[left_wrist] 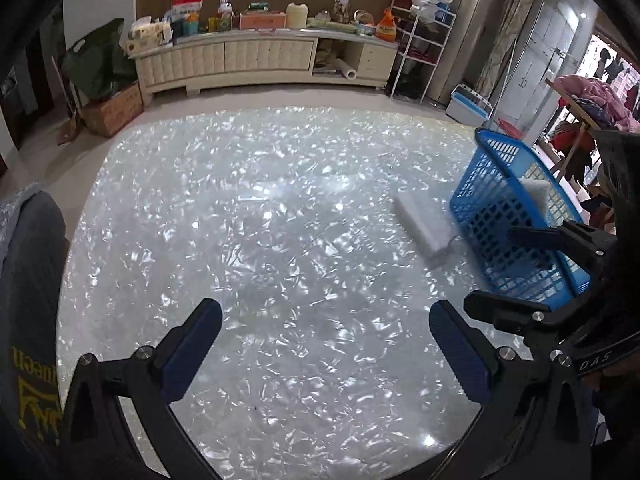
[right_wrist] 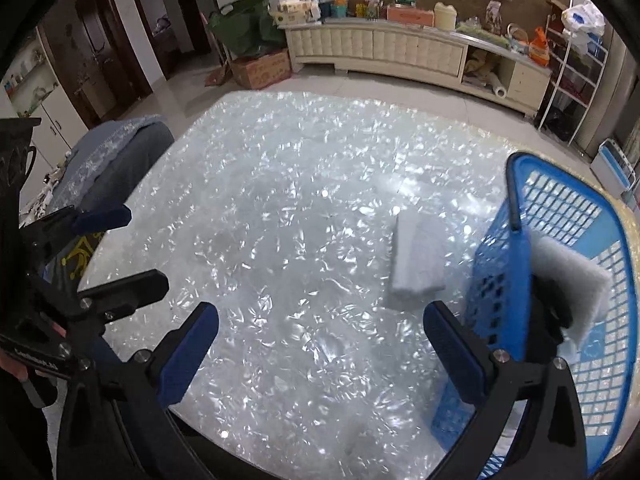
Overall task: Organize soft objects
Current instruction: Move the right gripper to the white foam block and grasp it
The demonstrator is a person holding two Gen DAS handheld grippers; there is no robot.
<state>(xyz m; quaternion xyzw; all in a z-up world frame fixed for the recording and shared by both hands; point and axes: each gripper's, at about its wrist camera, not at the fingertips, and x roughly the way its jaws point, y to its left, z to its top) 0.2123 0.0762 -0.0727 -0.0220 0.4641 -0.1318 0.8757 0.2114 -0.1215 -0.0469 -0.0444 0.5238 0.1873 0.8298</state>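
A white foam block (left_wrist: pixel 424 224) (right_wrist: pixel 418 256) lies on the shiny round table (left_wrist: pixel 280 220) (right_wrist: pixel 280 220), just left of a blue mesh basket (left_wrist: pixel 480 208) (right_wrist: pixel 496 280). Inside the basket a white fibrous pad (left_wrist: pixel 536 194) (right_wrist: pixel 568 284) leans against the wall. My left gripper (left_wrist: pixel 326 344) (right_wrist: pixel 146 247) hovers open over the bare table, holding nothing. My right gripper (right_wrist: pixel 320 320) (left_wrist: pixel 492 269) is also open and holds nothing, its right finger close to the basket's near wall and the block a little ahead.
A chair draped in grey cloth (left_wrist: pixel 28 280) (right_wrist: pixel 116 160) stands at the table's left edge. A long cream cabinet (left_wrist: pixel 260 60) (right_wrist: pixel 400 48) with clutter runs along the far wall. A white wire rack (left_wrist: pixel 424 40) stands at the far right.
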